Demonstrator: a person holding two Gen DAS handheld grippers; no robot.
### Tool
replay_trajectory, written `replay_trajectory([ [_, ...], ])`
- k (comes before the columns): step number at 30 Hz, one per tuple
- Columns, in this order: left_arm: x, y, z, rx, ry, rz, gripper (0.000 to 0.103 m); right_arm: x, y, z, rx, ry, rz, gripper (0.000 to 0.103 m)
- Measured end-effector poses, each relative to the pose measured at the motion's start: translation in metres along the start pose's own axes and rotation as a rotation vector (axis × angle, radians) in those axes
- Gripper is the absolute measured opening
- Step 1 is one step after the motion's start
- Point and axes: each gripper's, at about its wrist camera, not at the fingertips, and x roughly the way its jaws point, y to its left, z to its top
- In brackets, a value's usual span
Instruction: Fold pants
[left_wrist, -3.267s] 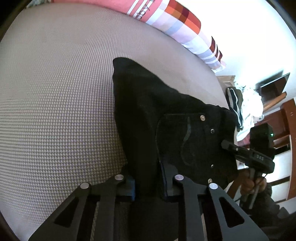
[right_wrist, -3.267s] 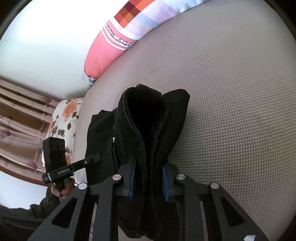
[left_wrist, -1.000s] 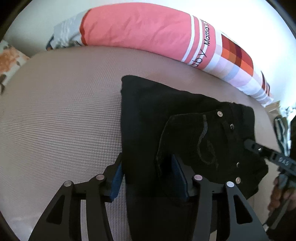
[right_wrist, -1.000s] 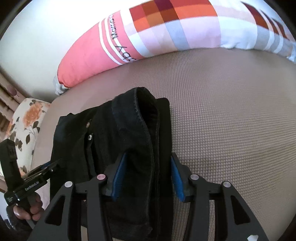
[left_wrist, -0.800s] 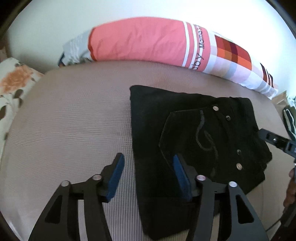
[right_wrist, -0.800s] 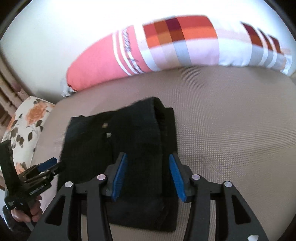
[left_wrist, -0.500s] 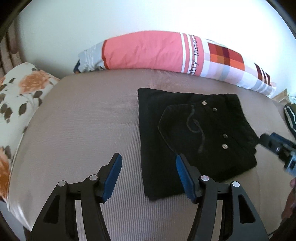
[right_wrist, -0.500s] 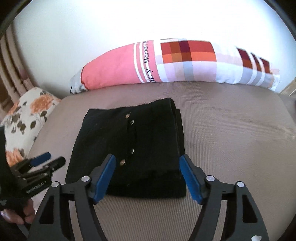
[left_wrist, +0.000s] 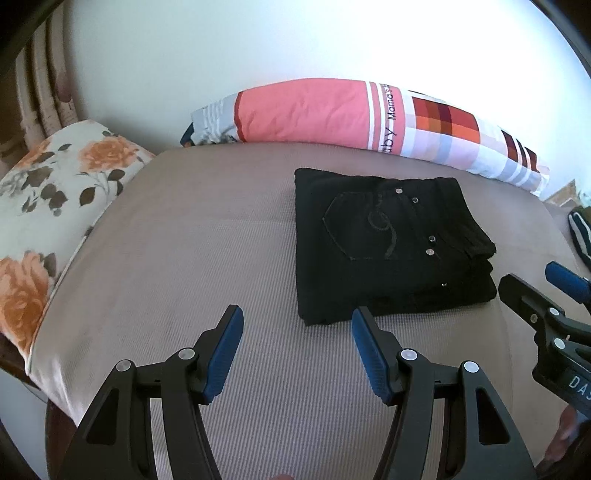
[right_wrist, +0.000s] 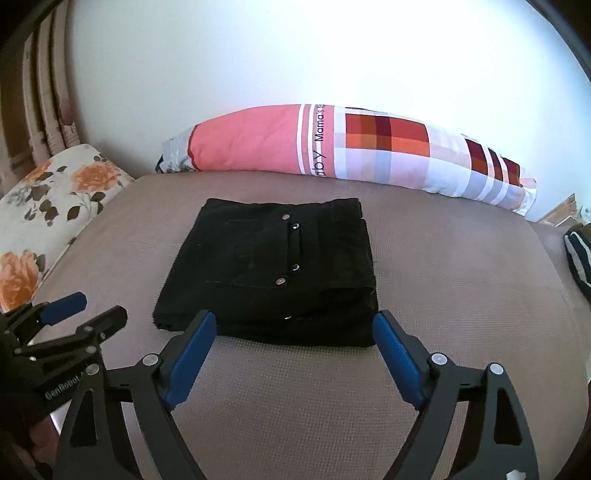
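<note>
Behind folded pants (right_wrist: 269, 269), striped bolster (right_wrist: 347, 147)

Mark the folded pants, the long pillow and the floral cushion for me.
folded pants (right_wrist: 258, 266): right wrist view, top layer by the rivets.
long pillow (right_wrist: 251, 142): right wrist view, pink section.
floral cushion (left_wrist: 55, 177): left wrist view, flowered top.

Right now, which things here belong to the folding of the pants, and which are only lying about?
Belong to the job:
- black pants, folded, on the mattress
- left claw, open, empty
- right claw, opening, empty

Only lying about:
- long pink checked pillow
- flowered pillow
- striped cloth at the edge
</note>
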Motion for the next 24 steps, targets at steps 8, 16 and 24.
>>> replay_trajectory([
  [8, -0.009, 0.000, -0.008, -0.004, -0.024, 0.027, 0.062, -0.006, 0.010, -0.009, 0.000, 0.005, 0.008, 0.086],
  [16, -0.013, 0.002, -0.011, -0.010, -0.028, 0.030, 0.062, -0.005, 0.015, -0.014, -0.003, 0.017, 0.016, 0.086],
  [24, -0.014, 0.002, -0.012, -0.016, -0.024, 0.032, 0.062, -0.002, 0.015, -0.018, 0.006, 0.033, 0.023, 0.086],
])
